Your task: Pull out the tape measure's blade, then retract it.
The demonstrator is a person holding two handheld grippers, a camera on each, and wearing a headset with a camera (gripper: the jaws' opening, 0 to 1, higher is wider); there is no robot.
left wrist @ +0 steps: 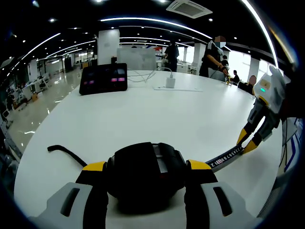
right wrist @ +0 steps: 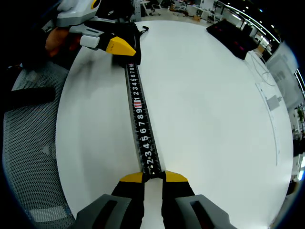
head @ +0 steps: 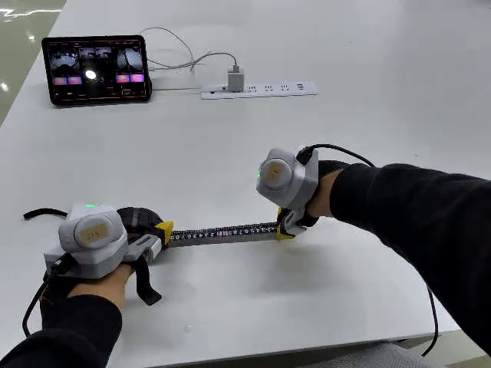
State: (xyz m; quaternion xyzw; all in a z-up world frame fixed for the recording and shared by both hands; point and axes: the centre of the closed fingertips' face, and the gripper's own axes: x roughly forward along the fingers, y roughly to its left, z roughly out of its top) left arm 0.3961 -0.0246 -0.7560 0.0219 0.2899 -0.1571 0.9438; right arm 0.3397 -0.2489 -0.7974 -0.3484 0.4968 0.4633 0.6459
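Beyond the blade (head: 222, 232) the white table (head: 368, 115) lies open as far as the tablet (head: 96, 69) and power strip (head: 257, 90), where loose cables (head: 207, 54) trail. Nearer than the blade, bare table runs to its edge.

Workbench, head view: on the table (head: 345, 115), the tape measure (left wrist: 145, 171) sits at 8 o'clock near the front edge, clasped between the jaws of the left gripper (head: 149, 228). Its blade (head: 222, 232) lies flat on the tabletop, running toward 3 o'clock to the right gripper (head: 285, 228), which pinches the blade's end at 5 o'clock. A strap (head: 42, 213) trails off toward 9 o'clock. Well behind, a tablet (head: 97, 69) stands at 11 o'clock (screen toward the person). A power strip (head: 261, 90) lies at 12 o'clock with a charger (head: 235, 79) plugged into its left end, and cables (head: 184, 61) run between the two.
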